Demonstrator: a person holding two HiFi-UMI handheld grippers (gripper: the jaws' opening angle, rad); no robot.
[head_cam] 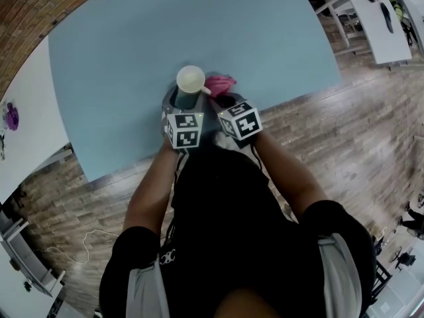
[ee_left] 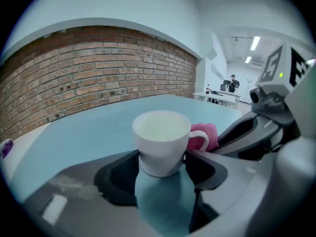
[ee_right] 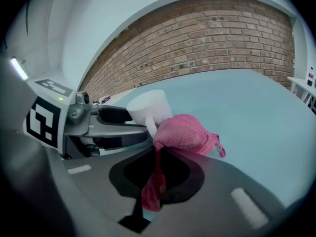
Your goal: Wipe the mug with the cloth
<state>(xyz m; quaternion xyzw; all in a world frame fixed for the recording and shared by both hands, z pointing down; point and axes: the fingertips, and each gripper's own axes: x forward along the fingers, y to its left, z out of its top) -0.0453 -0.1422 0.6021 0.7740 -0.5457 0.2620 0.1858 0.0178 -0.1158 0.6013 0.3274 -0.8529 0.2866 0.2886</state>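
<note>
A white mug [ee_left: 162, 141] sits upright between the jaws of my left gripper [ee_left: 160, 168], whose pads press on its lower sides, its handle turned right. In the head view the mug [head_cam: 190, 81] is over the near part of the blue table [head_cam: 119, 52], just ahead of the left gripper [head_cam: 187, 100]. My right gripper [ee_right: 159, 171] is shut on a pink cloth [ee_right: 185, 132]: one fold hangs down through the jaws and the bunched rest lies against the mug's handle [ee_right: 151, 124]. From above, the cloth [head_cam: 220, 84] is just right of the mug, ahead of the right gripper [head_cam: 226, 102].
The blue table's front edge [head_cam: 132, 167] runs just under my hands. A white table with a purple object [head_cam: 11, 116] stands to the left, and another white table [head_cam: 381, 25] is at the far right. Wooden floor and a brick wall surround them.
</note>
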